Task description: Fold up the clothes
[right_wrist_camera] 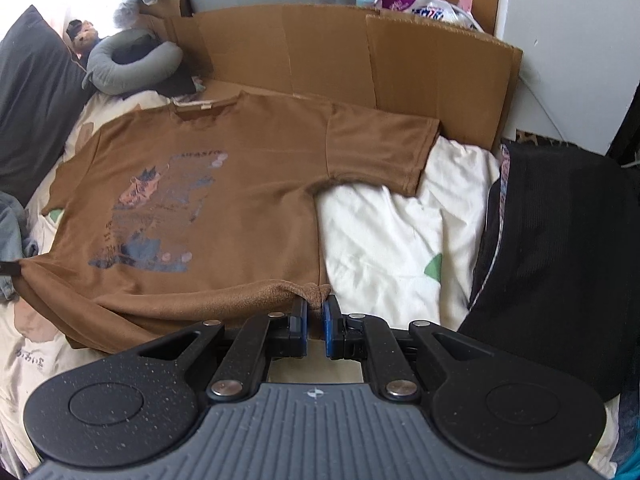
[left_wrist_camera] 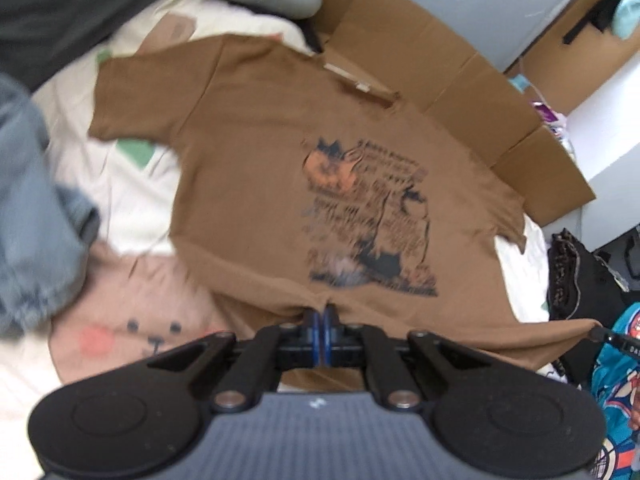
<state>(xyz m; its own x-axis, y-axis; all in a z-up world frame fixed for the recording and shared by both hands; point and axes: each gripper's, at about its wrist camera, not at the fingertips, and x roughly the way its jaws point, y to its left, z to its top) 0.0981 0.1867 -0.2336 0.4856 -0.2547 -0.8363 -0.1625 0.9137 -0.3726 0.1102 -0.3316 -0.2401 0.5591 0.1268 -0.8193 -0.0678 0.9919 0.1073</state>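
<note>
- A brown T-shirt [right_wrist_camera: 224,200] is seen spread flat, print side up, on the bed [right_wrist_camera: 392,224], its collar toward the cardboard [right_wrist_camera: 360,52] at the far edge and its hem toward the near edge.
- The left gripper [left_wrist_camera: 321,320] is clenched on the hem, its jaws pressed together with a pinch of cloth between them.
- The right gripper [right_wrist_camera: 315,312] is set at the hem's other corner; its jaws stand slightly apart with the bunched corner at or between their tips, and whether it is truly held cannot be told.
- No fold is visible in the shirt: both sleeves lie out to the sides and the body is laid full length. The hem is lifted and rumpled along the near edge.
- On progress, this lie is judged to fit a shirt being straightened before folding, or a hem being raised to be carried toward the collar; which of the two cannot be settled.
- Other garments are seen round the shirt: jeans [left_wrist_camera: 36,216] in a heap at the left edge of the bed and a dark pile [right_wrist_camera: 560,240] at the right edge. Whether those are folded cannot be told.
- Only the left view shows the bear-face print [left_wrist_camera: 132,332] on the bedding beside the hem, and a black rod [left_wrist_camera: 612,338] at the hem's far corner, judged to be part of the right gripper.
- Only the right view shows the right sleeve laid fully flat, the grey neck pillow [right_wrist_camera: 132,64] at the far left corner, and the gap between the right jaws.
</note>
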